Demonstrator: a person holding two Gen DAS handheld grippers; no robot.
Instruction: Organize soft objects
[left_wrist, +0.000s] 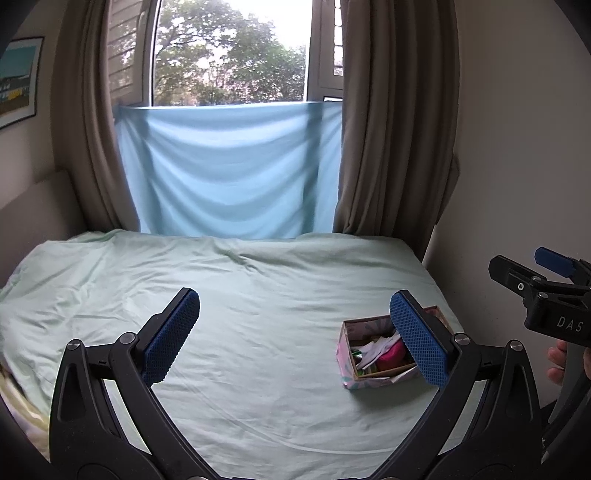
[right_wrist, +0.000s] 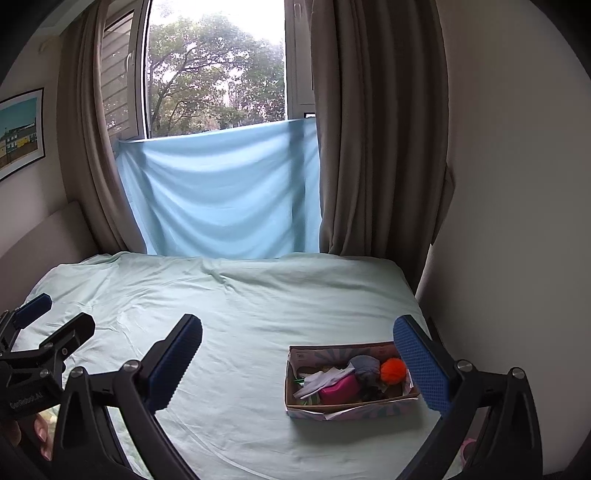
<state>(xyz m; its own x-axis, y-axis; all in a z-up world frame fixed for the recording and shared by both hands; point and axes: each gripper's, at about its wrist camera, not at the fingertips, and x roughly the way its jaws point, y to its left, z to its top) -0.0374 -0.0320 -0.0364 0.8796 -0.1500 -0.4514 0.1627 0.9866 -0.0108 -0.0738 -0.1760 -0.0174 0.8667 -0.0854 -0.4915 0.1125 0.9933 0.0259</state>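
A patterned cardboard box (right_wrist: 314, 410) sits on the right side of the bed; it also shows in the left wrist view (left_wrist: 365, 382). It holds soft items: an orange pom-pom (right_wrist: 392, 370), a grey cloth (right_wrist: 365, 363), a pink item (right_wrist: 338, 387) and white cloth (right_wrist: 321, 380). My left gripper (left_wrist: 295, 332) is open and empty above the bed, left of the box. My right gripper (right_wrist: 297, 360) is open and empty, hovering near the box. Each gripper shows at the edge of the other's view: the right one (left_wrist: 546, 284), the left one (right_wrist: 44, 321).
The bed has a pale green sheet (left_wrist: 240, 295). A light blue cloth (left_wrist: 229, 170) hangs over the window's lower half between brown curtains (left_wrist: 391, 129). A wall (right_wrist: 517, 184) borders the bed on the right. A framed picture (right_wrist: 22, 133) hangs on the left.
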